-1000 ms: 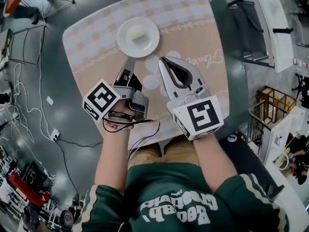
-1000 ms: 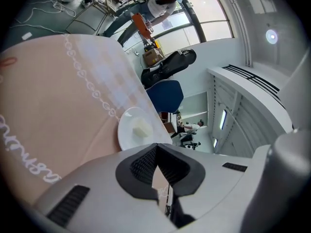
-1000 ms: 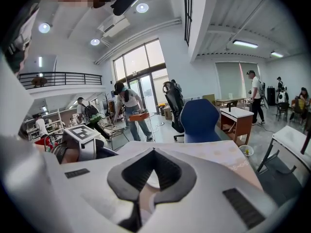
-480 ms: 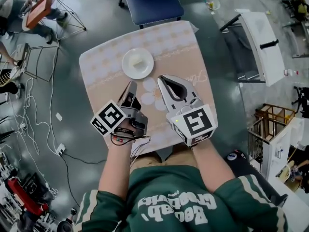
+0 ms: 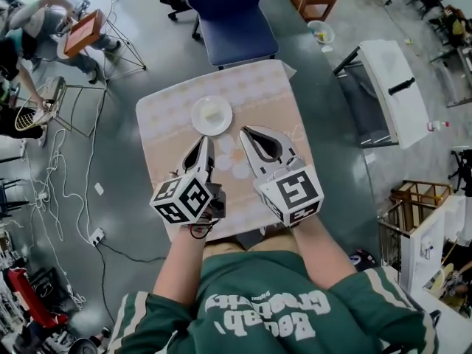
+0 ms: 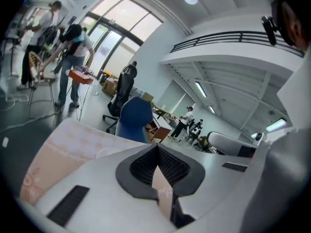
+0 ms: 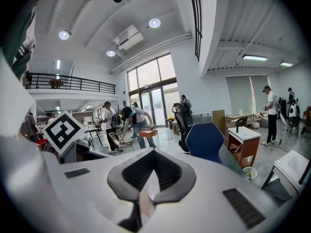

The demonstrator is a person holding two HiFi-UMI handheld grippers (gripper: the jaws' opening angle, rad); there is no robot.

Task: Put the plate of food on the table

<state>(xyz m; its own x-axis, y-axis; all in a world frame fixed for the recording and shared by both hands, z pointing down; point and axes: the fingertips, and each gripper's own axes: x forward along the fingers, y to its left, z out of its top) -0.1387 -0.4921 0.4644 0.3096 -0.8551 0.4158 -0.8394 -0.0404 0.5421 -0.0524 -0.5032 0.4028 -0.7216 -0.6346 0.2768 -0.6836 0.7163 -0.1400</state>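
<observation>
A small square counter (image 5: 273, 94) covered in a pale beige patterned cloth stands on a glossy grey floor (image 5: 118, 168) in a large open hall. A blue chair (image 5: 232, 13) sits at the counter's far edge, beyond both tools. The left hand-held gripper (image 5: 205, 140) and the right hand-held gripper (image 5: 245, 132) hover side by side above the counter, each with its jaws closed tip to tip and holding nothing. Just ahead of the left hand-held gripper's tips, a round white plate (image 5: 199, 122) rests on the counter, carrying a pale piece of food (image 5: 213, 113).
</observation>
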